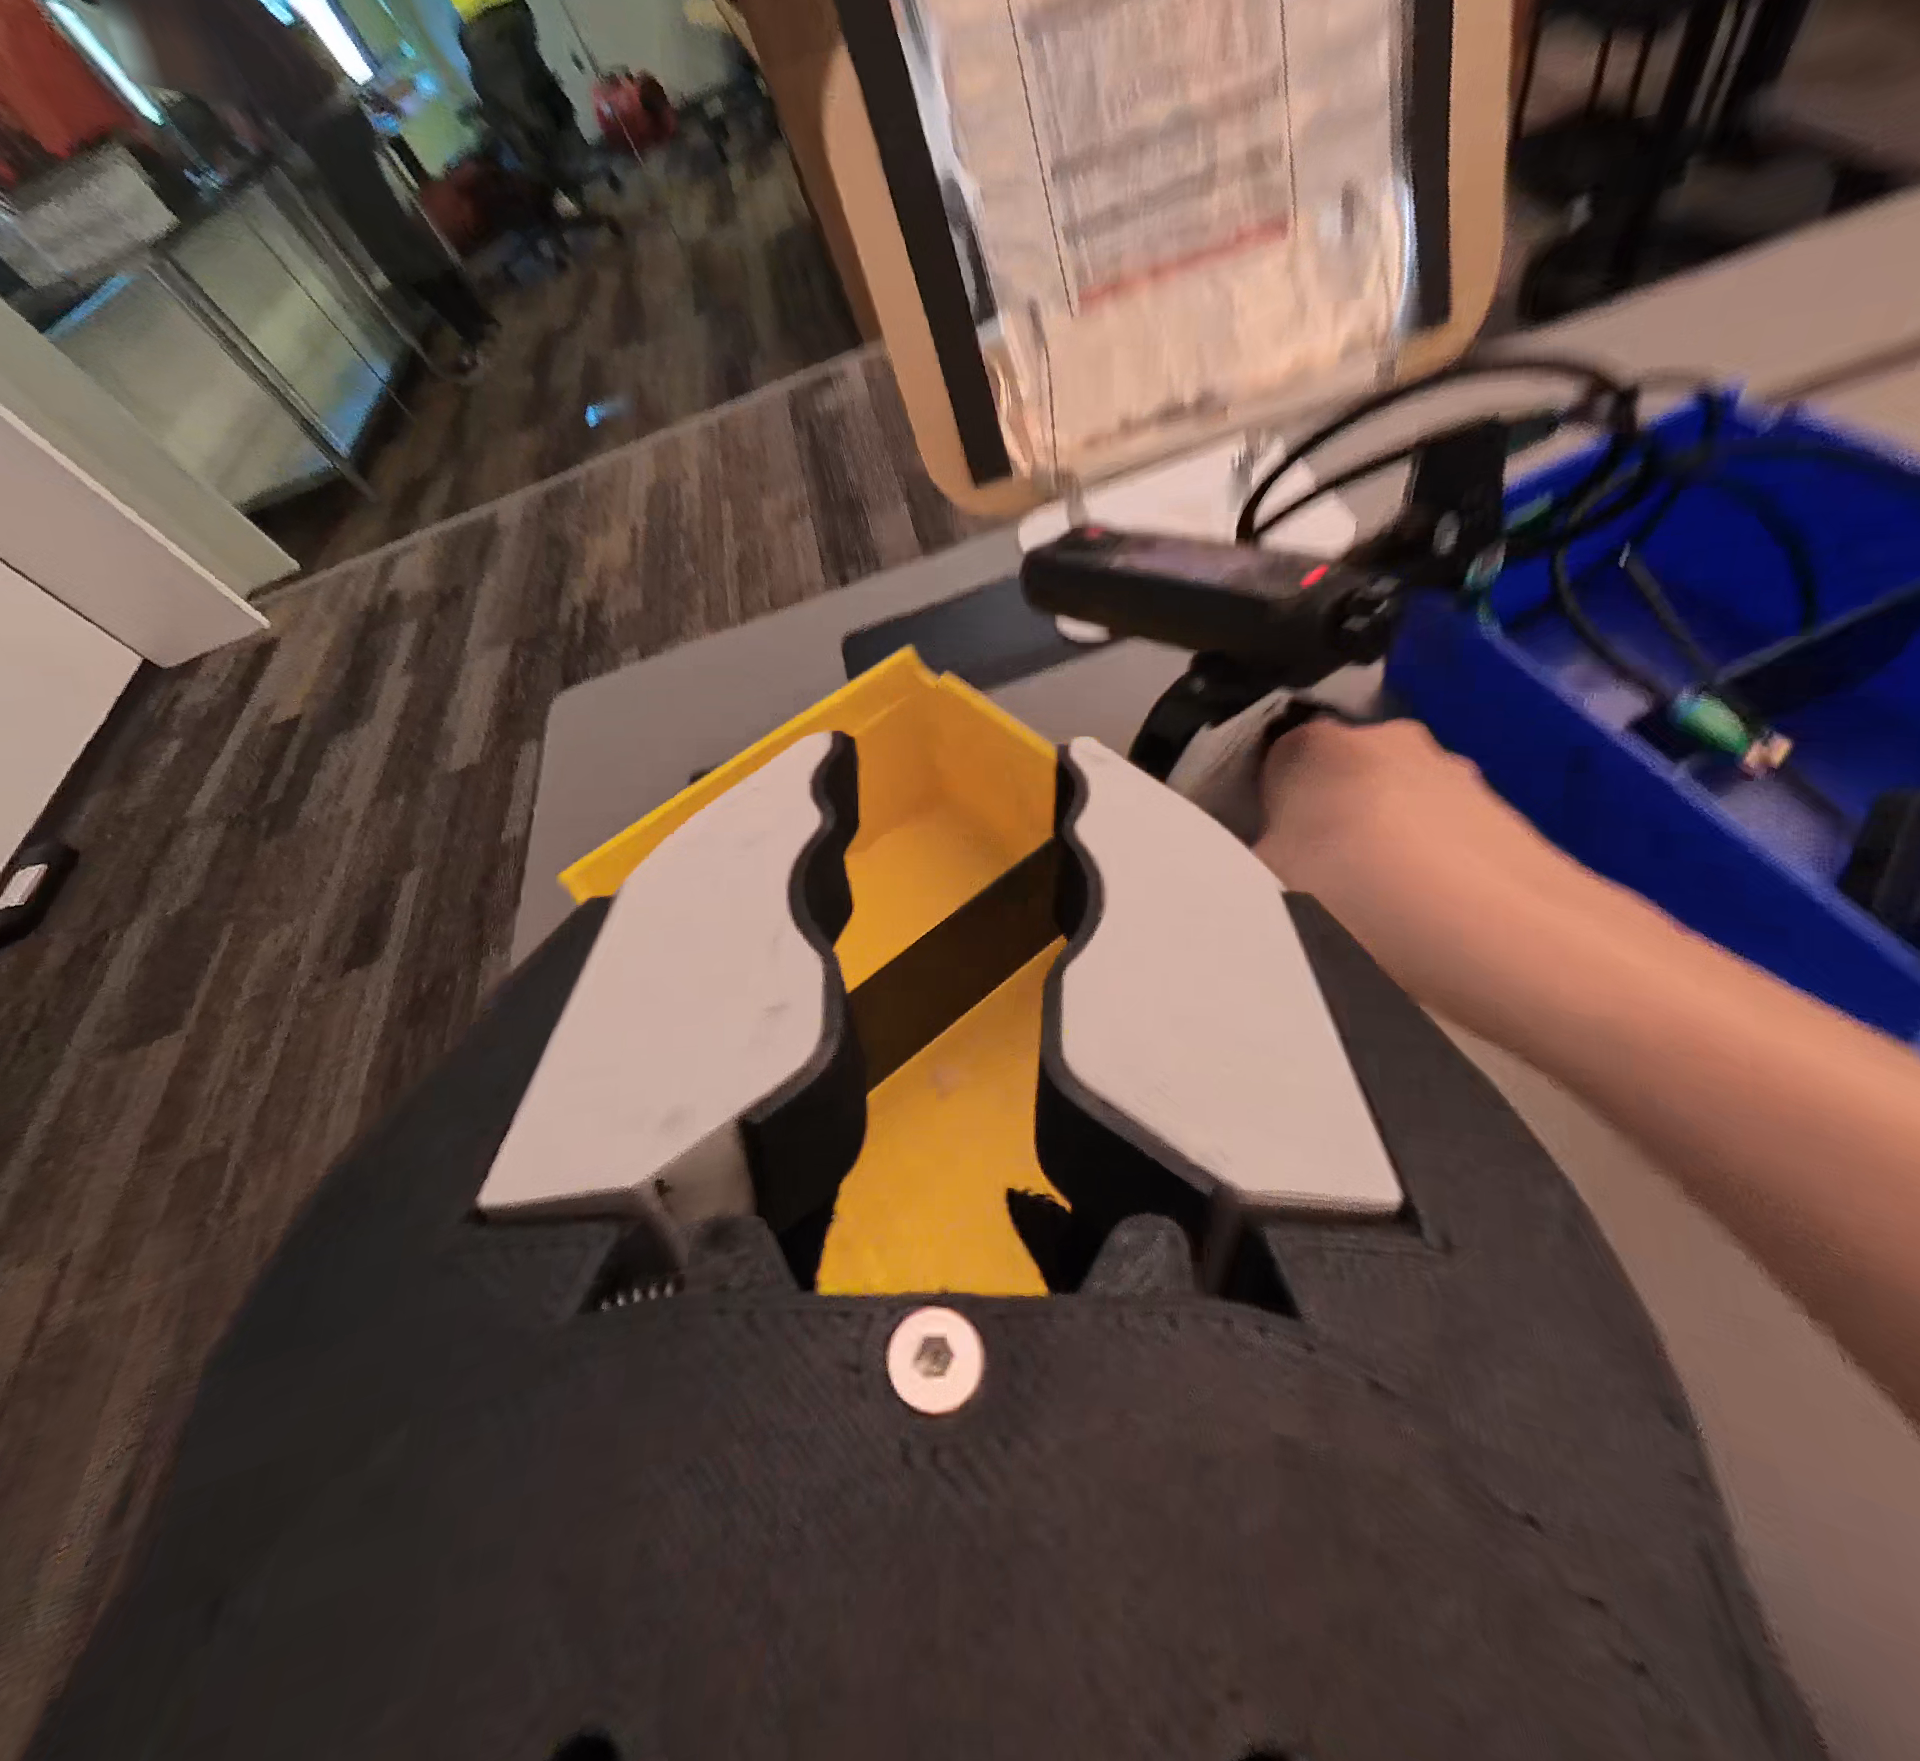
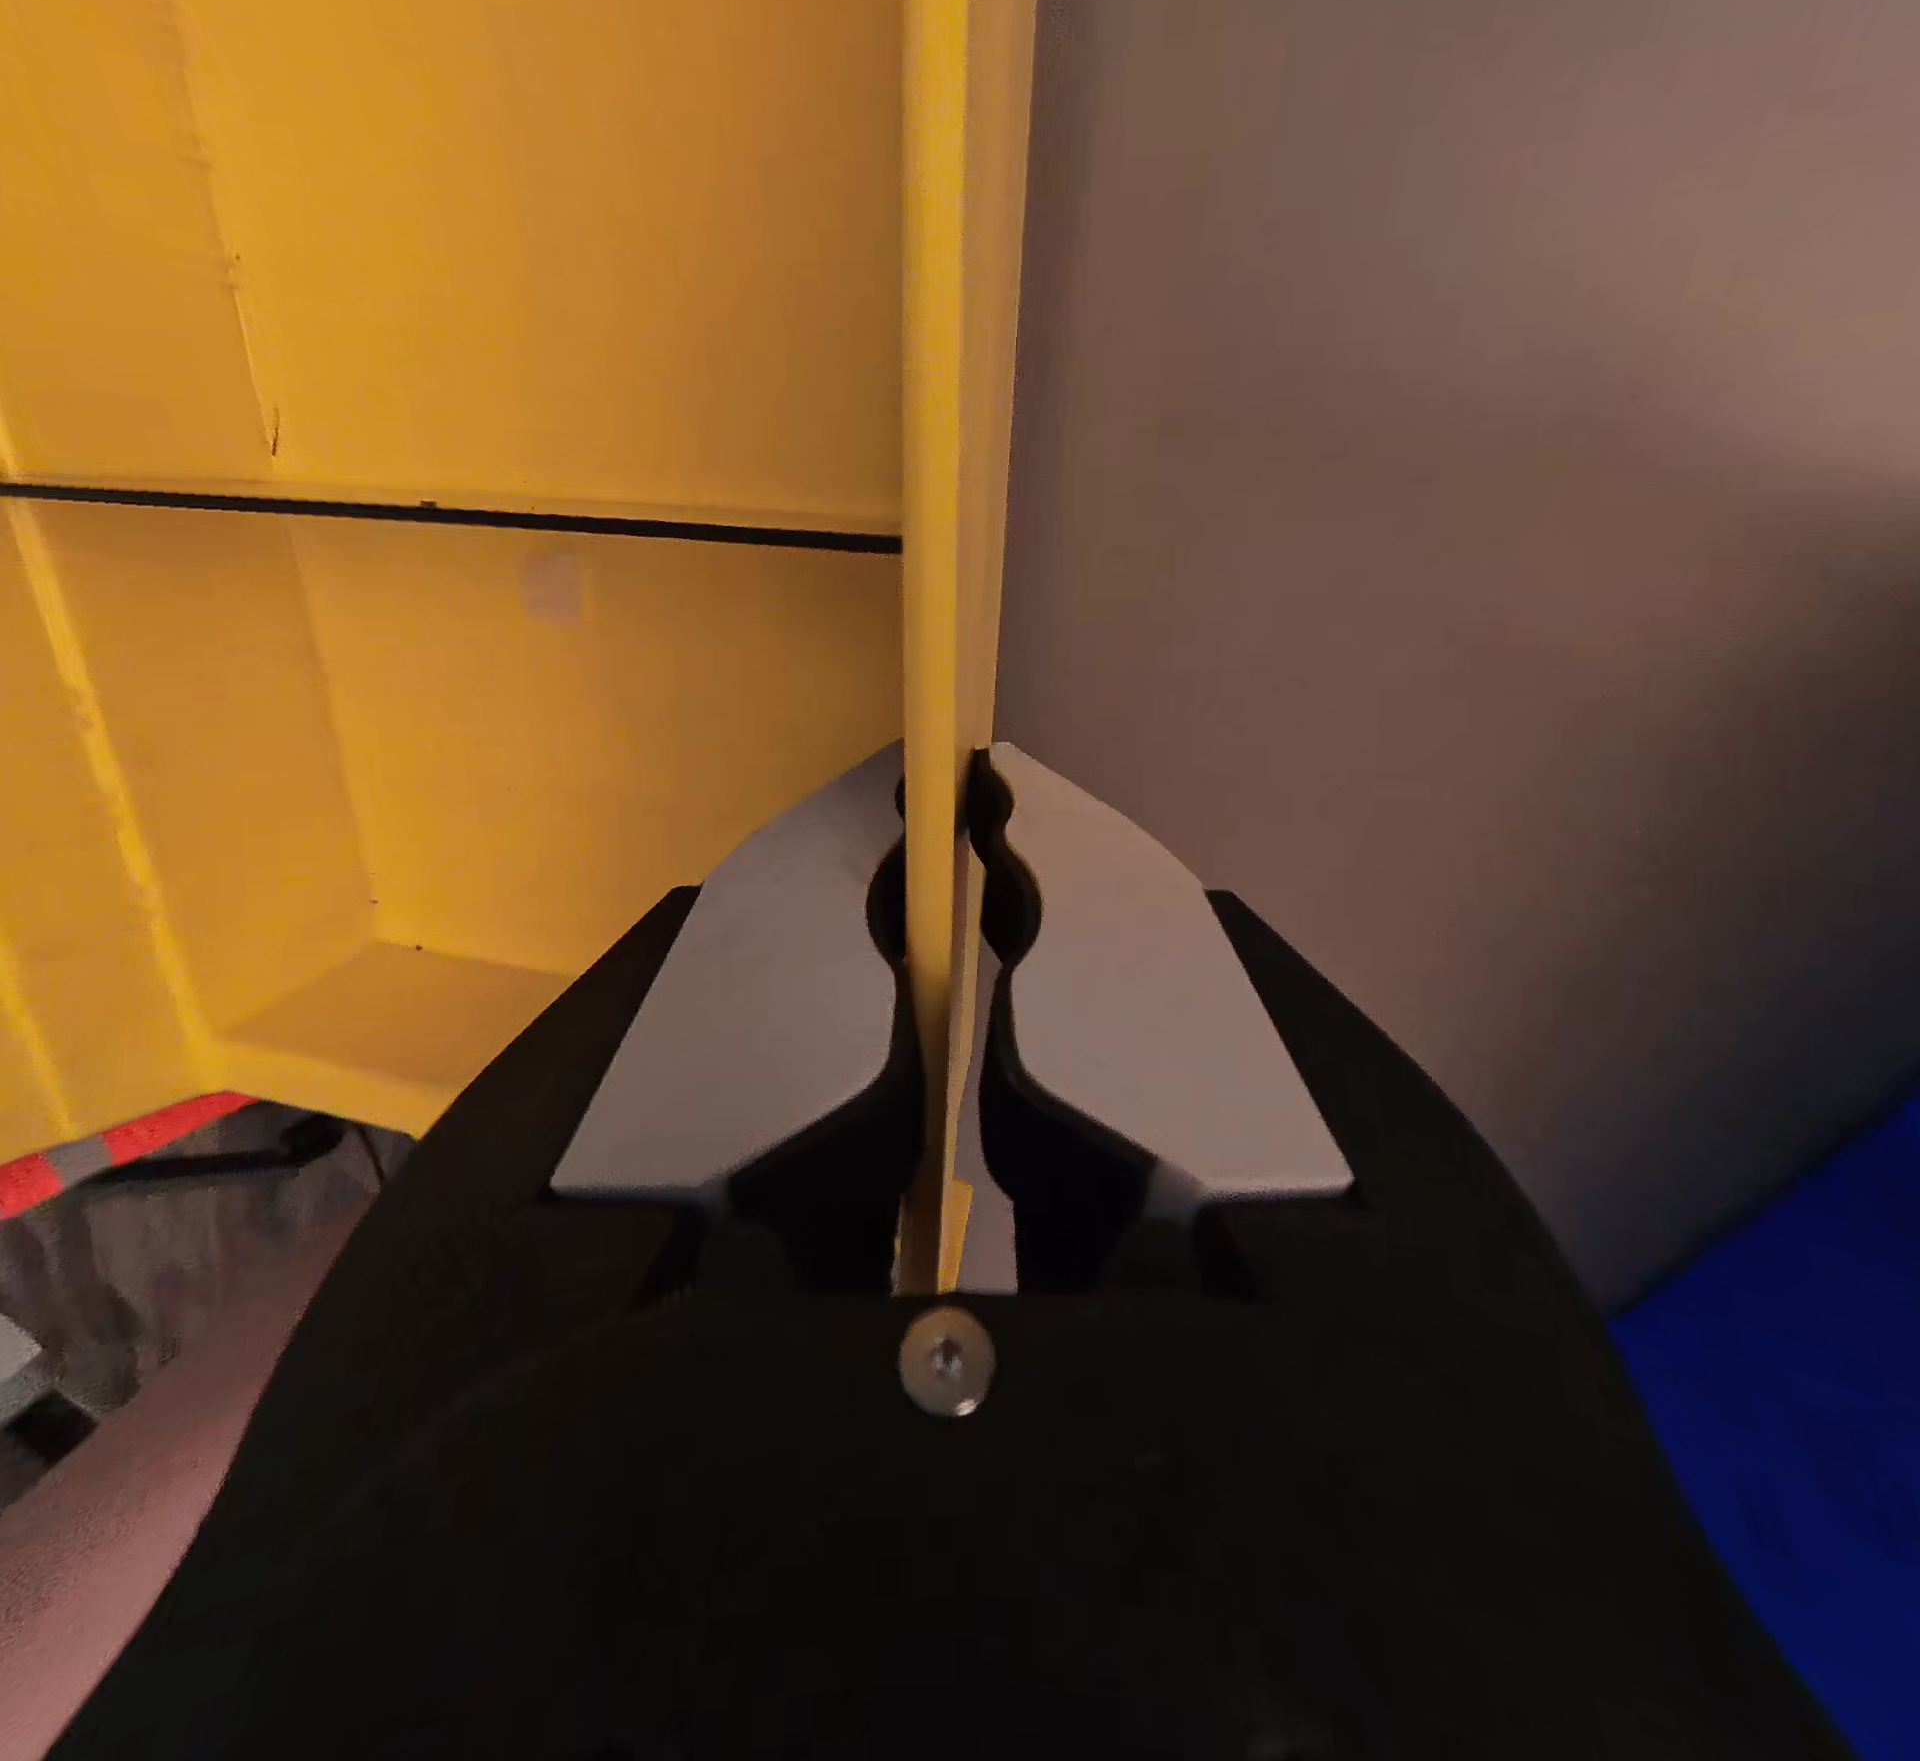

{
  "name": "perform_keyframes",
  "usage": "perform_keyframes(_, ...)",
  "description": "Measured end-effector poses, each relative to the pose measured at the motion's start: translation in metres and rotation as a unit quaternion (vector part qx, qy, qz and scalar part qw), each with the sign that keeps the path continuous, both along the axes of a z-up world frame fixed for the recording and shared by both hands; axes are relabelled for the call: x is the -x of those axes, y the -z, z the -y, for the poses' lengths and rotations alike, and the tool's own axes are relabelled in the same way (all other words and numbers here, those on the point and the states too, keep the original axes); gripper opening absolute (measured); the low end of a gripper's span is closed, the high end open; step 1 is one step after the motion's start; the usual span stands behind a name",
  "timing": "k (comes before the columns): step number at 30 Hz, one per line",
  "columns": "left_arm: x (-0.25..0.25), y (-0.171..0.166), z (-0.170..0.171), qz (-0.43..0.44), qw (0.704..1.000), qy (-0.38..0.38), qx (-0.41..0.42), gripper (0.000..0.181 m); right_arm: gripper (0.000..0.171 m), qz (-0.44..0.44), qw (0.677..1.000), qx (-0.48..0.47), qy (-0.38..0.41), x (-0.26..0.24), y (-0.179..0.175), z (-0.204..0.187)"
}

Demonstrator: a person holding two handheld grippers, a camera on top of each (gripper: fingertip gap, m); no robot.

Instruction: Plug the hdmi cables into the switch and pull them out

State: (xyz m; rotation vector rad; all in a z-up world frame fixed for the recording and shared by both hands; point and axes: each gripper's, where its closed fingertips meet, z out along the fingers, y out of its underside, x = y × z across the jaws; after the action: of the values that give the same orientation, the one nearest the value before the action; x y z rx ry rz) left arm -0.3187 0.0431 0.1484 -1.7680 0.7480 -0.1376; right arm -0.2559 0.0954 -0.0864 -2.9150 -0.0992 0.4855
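Observation:
My left gripper (image 1: 951,755) is open and empty, its white fingers (image 1: 707,963) held over a yellow bin (image 1: 987,745) with a black divider (image 1: 956,963) across it. My right gripper (image 2: 940,766) is shut on the yellow bin's thin side wall (image 2: 935,361), which runs upright between its jaws. The bin's inside and divider (image 2: 468,514) lie to its left. Black cables (image 1: 1579,589) and a green-ended plug (image 1: 1714,724) lie in a blue bin (image 1: 1558,755) at the right. I see no switch in either view.
A person's forearm (image 1: 1507,901) reaches in from the right toward the yellow bin, with a black device (image 1: 1195,584) showing red lights above the hand. A chair back (image 1: 1143,153) wrapped in plastic stands behind the grey table (image 2: 1455,464). Carpet floor (image 1: 312,880) lies left. There is about 25 cm between the tips of the two grippers.

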Motion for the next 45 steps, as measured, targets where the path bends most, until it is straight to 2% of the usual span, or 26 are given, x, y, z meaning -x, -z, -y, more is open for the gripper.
perform_keyframes(1,0.003,-0.013,0.007,0.033,0.999,-0.006,-0.017,0.042,0.007,-0.005,1.0,-0.004,-0.013,0.009,-0.01,-0.002)
perform_keyframes(3,0.008,-0.044,0.029,0.124,0.99,0.004,-0.06,0.044,0.007,-0.009,0.999,-0.013,-0.038,0.022,-0.034,-0.006)
perform_keyframes(6,0.02,-0.093,0.078,0.281,0.948,0.075,-0.13,0.042,0.008,-0.001,0.997,-0.031,-0.076,0.027,-0.081,-0.008)
perform_keyframes(9,0.035,-0.117,0.123,0.346,0.91,0.149,-0.176,0.054,0.008,0.016,0.995,-0.045,-0.092,0.006,-0.134,-0.003)
perform_keyframes(12,0.042,-0.126,0.149,0.377,0.882,0.214,-0.183,0.063,0.008,0.042,0.994,-0.052,-0.084,-0.041,-0.184,0.01)
perform_keyframes(14,0.042,-0.125,0.15,0.38,0.878,0.232,-0.176,0.065,0.008,0.059,0.994,-0.061,-0.067,-0.086,-0.213,0.023)
perform_keyframes(17,0.027,-0.114,0.129,0.36,0.893,0.237,-0.131,0.067,0.008,0.067,0.996,-0.064,-0.016,-0.166,-0.245,0.054)
perform_keyframes(19,0.001,-0.094,0.111,0.32,0.909,0.258,-0.065,0.068,0.008,0.064,0.996,-0.062,0.026,-0.224,-0.257,0.082)
perform_keyframes(21,-0.036,-0.057,0.098,0.254,0.918,0.302,0.039,0.073,0.007,0.059,0.993,-0.063,0.075,-0.284,-0.262,0.113)
perform_keyframes(23,-0.073,-0.01,0.09,0.171,0.913,0.338,0.15,0.07,0.007,0.056,0.988,-0.064,0.128,-0.345,-0.258,0.146)
perform_keyframes(26,-0.121,0.064,0.062,0.064,0.905,0.313,0.281,0.075,0.007,0.053,0.972,-0.057,0.22,-0.432,-0.233,0.199)
perform_keyframes(30,-0.194,0.13,0.044,0.062,0.864,0.308,0.394,0.074,0.007,0.071,0.948,-0.026,0.31,-0.521,-0.173,0.267)
perform_keyframes(33,-0.22,0.182,0.034,0.025,0.852,0.276,0.444,0.074,0.007,0.073,0.931,0.004,0.357,-0.562,-0.12,0.304)
perform_keyframes(38,-0.248,0.228,0.04,-0.004,0.831,0.267,0.488,0.07,0.008,0.072,0.921,0.048,0.379,-0.592,-0.045,0.333)
perform_keyframes(42,-0.26,0.243,0.049,-0.029,0.823,0.278,0.495,0.066,0.007,0.071,0.927,0.068,0.361,-0.593,-0.006,0.33)
perform_keyframes(44,-0.261,0.242,0.053,-0.037,0.817,0.29,0.496,0.053,0.007,0.073,0.932,0.069,0.349,-0.592,0.006,0.324)
perform_keyframes(45,-0.261,0.239,0.056,-0.038,0.809,0.301,0.503,0.037,0.008,0.064,0.932,0.058,0.351,-0.591,0.009,0.317)
